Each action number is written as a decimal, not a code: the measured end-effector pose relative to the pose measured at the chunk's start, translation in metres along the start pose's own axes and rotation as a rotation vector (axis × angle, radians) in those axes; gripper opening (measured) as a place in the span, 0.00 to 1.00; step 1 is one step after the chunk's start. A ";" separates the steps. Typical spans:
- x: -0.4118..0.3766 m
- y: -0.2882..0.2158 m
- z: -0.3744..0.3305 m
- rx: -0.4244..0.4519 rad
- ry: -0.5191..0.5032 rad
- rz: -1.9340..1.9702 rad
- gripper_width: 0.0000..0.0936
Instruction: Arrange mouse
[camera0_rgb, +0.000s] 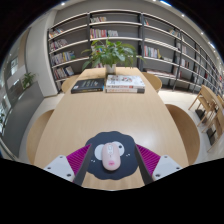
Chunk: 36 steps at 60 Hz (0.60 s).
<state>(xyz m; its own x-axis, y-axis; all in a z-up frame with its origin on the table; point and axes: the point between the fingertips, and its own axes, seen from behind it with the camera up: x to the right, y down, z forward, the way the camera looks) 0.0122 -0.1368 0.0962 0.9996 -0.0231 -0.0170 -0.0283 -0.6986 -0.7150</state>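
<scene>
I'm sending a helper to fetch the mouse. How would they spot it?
On the long wooden table before the bookshelves, look at the near end, far from the books and plant. The mouse sits between the claw's pink pads: pale, rounded, on a dark mat.

Mouse (111, 154): near end hidden behind gripper housing; rear outline not visible. Mouse pad (112, 160) beneath it: only a dark rim shows. Finger pads (78, 156): lower parts cut off. Book (124, 83) titles on the table (100, 115): too small to read. Shelf (100, 30) contents: indistinct.
</scene>
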 end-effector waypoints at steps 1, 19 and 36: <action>0.001 -0.003 -0.008 0.008 0.000 0.004 0.90; 0.024 0.015 -0.124 0.066 -0.007 0.015 0.89; 0.047 0.064 -0.188 0.073 -0.002 -0.004 0.88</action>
<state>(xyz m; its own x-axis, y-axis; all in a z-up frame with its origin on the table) 0.0567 -0.3168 0.1809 0.9997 -0.0190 -0.0155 -0.0241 -0.6447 -0.7641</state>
